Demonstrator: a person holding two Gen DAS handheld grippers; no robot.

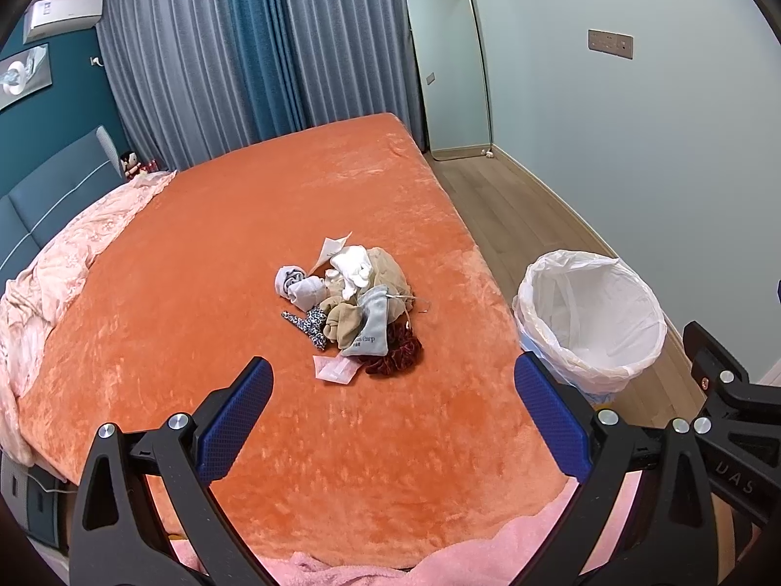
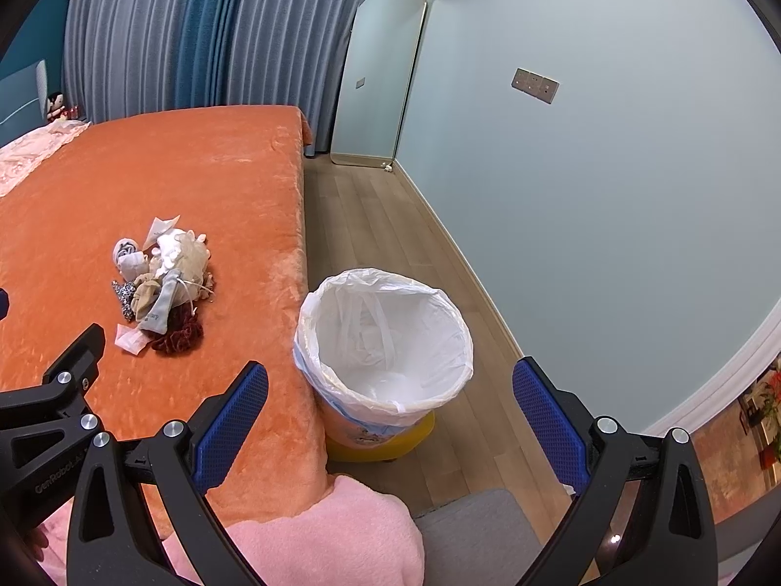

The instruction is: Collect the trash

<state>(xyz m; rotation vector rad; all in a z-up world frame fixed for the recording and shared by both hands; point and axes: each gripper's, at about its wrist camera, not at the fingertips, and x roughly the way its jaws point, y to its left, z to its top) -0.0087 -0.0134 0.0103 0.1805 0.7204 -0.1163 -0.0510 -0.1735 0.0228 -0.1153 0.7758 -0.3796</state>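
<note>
A fluffy pink blanket (image 2: 317,537) lies nearest, at the foot of the orange plush bed (image 1: 219,268). The left gripper (image 1: 390,420) and right gripper (image 2: 390,420) both gape wide, holding nothing. A heap of cloth scraps and paper trash (image 1: 351,303) sits mid-bed, while the white-lined round bin (image 2: 385,346) stands on the floor just beside the bed.
</note>
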